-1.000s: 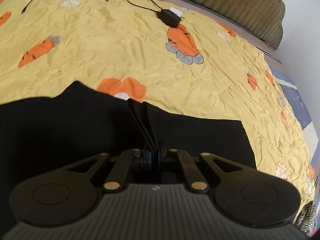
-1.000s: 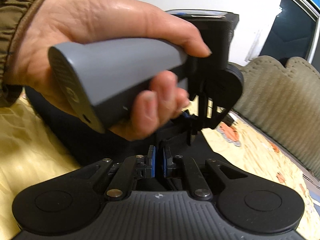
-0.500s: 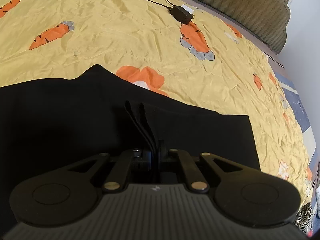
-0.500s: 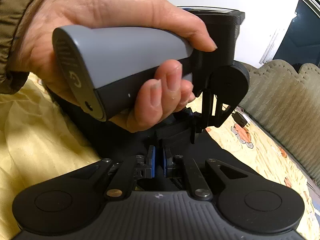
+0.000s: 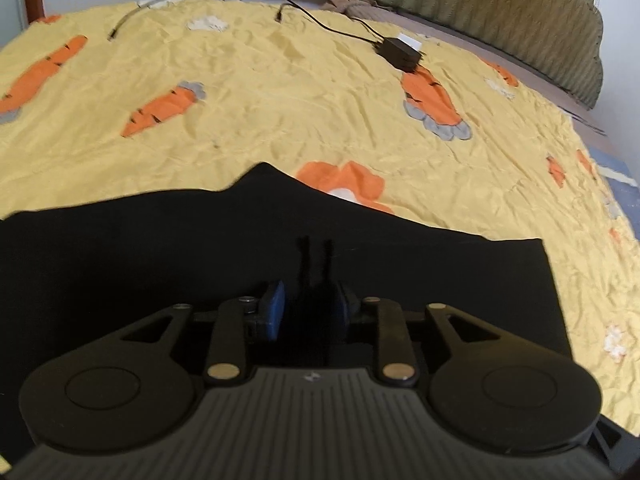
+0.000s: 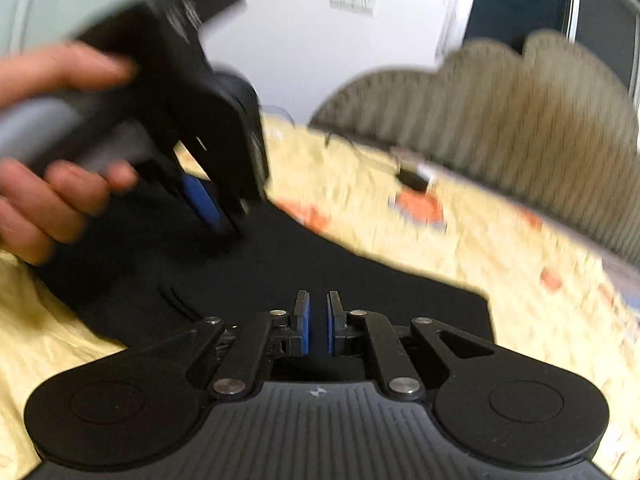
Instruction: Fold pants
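Black pants [image 5: 160, 260] lie flat on the yellow carrot-print bed cover [image 5: 280, 100]. My left gripper [image 5: 310, 308] hovers low over them and its jaws are opening. The blue pads [image 5: 276, 312] stand apart, and the pants' two black drawstrings [image 5: 316, 256] lie loose between them, unpressed. In the blurred right wrist view a hand [image 6: 40, 200] holds the left gripper [image 6: 224, 216] down on the pants [image 6: 320, 264]. My right gripper [image 6: 316, 320] is shut over the dark cloth, with nothing seen between its pads.
A black charger [image 5: 400, 52] with cables lies on the far part of the cover. An olive ribbed cushion [image 5: 480, 0] runs along the back edge. The bed's right edge drops off towards a blue patterned floor [image 5: 616, 176].
The left jaws have parted and let go of the drawstrings, and more of the far bed shows. The right gripper has swung right, so the hand with the left gripper now sits at its view's left.
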`<state>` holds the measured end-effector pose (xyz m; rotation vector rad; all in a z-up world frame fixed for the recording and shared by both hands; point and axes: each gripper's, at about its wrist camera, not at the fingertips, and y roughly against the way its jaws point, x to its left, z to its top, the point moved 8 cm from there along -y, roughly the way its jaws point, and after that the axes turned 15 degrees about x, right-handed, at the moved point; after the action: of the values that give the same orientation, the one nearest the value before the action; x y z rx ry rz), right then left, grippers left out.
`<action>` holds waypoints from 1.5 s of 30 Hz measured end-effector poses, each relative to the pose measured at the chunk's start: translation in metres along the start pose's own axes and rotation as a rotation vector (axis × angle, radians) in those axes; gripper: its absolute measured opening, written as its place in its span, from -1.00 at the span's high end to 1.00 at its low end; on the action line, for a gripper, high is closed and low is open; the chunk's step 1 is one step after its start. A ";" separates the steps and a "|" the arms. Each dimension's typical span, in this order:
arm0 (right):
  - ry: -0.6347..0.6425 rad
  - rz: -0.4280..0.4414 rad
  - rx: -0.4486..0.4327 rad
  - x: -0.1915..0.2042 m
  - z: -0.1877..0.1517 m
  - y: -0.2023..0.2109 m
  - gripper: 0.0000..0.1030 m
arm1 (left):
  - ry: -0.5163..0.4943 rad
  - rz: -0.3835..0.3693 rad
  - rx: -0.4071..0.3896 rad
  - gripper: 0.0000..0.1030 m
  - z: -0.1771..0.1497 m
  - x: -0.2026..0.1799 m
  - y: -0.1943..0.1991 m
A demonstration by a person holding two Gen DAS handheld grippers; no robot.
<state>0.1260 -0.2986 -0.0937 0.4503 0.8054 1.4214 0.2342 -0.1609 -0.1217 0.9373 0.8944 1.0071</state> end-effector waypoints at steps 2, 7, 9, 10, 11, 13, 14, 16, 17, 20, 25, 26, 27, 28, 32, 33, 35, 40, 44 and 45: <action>-0.006 0.015 0.023 0.000 -0.004 -0.006 0.85 | -0.011 0.016 -0.011 0.42 -0.001 0.003 0.003; 0.007 -0.013 0.065 0.008 -0.021 -0.024 0.85 | -0.015 0.048 -0.027 0.22 -0.004 0.012 0.008; 0.015 -0.026 0.062 0.013 -0.019 -0.024 0.85 | -0.010 0.055 -0.028 0.19 -0.005 0.016 0.009; 0.018 -0.032 0.057 0.015 -0.016 -0.026 0.85 | -0.008 0.057 -0.031 0.19 -0.006 0.019 0.011; 0.015 -0.031 0.049 0.013 -0.010 -0.033 0.85 | -0.006 0.059 -0.034 0.17 -0.007 0.021 0.012; 0.003 -0.009 0.024 0.017 -0.004 -0.031 0.85 | -0.002 0.068 -0.044 0.04 -0.008 0.027 0.015; 0.005 0.003 0.013 0.024 -0.003 -0.027 0.85 | -0.004 0.075 -0.049 0.02 -0.009 0.029 0.016; 0.031 0.012 0.004 0.036 0.000 -0.025 0.85 | -0.003 0.090 -0.055 0.02 -0.011 0.035 0.018; 0.050 0.012 0.008 0.041 0.001 -0.027 0.85 | 0.000 0.093 -0.055 0.02 -0.012 0.038 0.019; 0.110 -0.005 0.024 0.059 -0.001 -0.031 0.85 | 0.014 0.101 -0.056 0.01 -0.015 0.050 0.022; 0.143 -0.051 0.033 0.067 -0.001 -0.032 0.85 | 0.043 0.129 -0.075 -0.19 -0.022 0.074 0.030; 0.139 -0.051 0.035 0.067 0.000 -0.031 0.85 | 0.047 0.132 -0.079 -0.21 -0.023 0.078 0.031; 0.134 -0.053 0.036 0.067 -0.001 -0.028 0.85 | 0.052 0.135 -0.081 -0.25 -0.024 0.083 0.032; 0.127 -0.053 0.035 0.067 0.000 -0.026 0.85 | 0.057 0.136 -0.081 -0.26 -0.026 0.086 0.033; 0.134 -0.053 0.029 0.075 0.001 -0.020 0.85 | 0.072 0.138 -0.079 -0.30 -0.032 0.100 0.037; 0.143 -0.060 0.029 0.077 0.000 -0.020 0.85 | 0.075 0.140 -0.078 -0.31 -0.033 0.104 0.038; 0.153 -0.070 0.033 0.079 -0.001 -0.020 0.85 | 0.081 0.145 -0.077 -0.31 -0.036 0.109 0.039; 0.116 -0.066 0.040 0.076 -0.001 -0.016 0.85 | 0.100 0.153 -0.088 -0.39 -0.042 0.124 0.046; 0.112 -0.045 0.008 0.086 0.003 -0.005 0.85 | 0.118 0.160 -0.100 -0.45 -0.046 0.137 0.053; 0.126 -0.046 -0.003 0.092 0.004 -0.002 0.85 | 0.119 0.162 -0.095 -0.45 -0.047 0.139 0.053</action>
<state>0.1265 -0.2086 -0.1130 0.3407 0.9094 1.4184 0.2149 -0.0064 -0.1112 0.8867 0.8714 1.2446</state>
